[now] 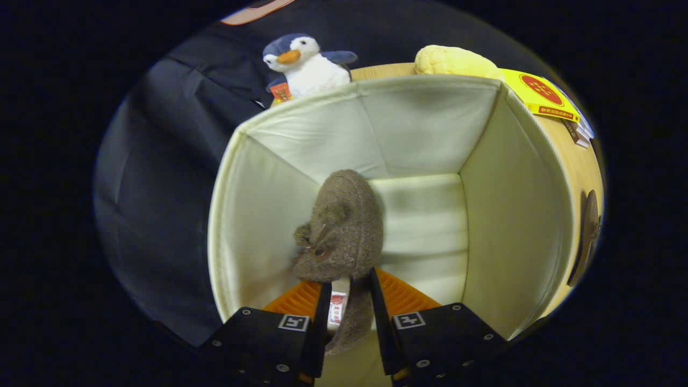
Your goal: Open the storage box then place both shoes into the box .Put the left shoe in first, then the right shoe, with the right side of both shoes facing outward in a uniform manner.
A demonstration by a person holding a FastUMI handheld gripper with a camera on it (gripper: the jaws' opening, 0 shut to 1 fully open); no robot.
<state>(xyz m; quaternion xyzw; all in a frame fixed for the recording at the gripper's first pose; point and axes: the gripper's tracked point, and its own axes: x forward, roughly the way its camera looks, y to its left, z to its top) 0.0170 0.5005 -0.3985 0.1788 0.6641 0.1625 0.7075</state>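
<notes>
Shoe [339, 226] toe ahead into box [516, 215]; hand-held gripper [348, 290] clamping heel.

Two brown shoes, one [341, 226] inside the single cream box [516, 215], the other [590, 226] outside it; one penguin toy [307, 63] behind the box

The shoe [344, 226] hangs between the fingers of the gripper [348, 293], its heel end hidden behind them. The box [516, 215] covers the penguin toy [307, 64] below the chest, and the second shoe [590, 226] beside the box is cut to a sliver.
</notes>
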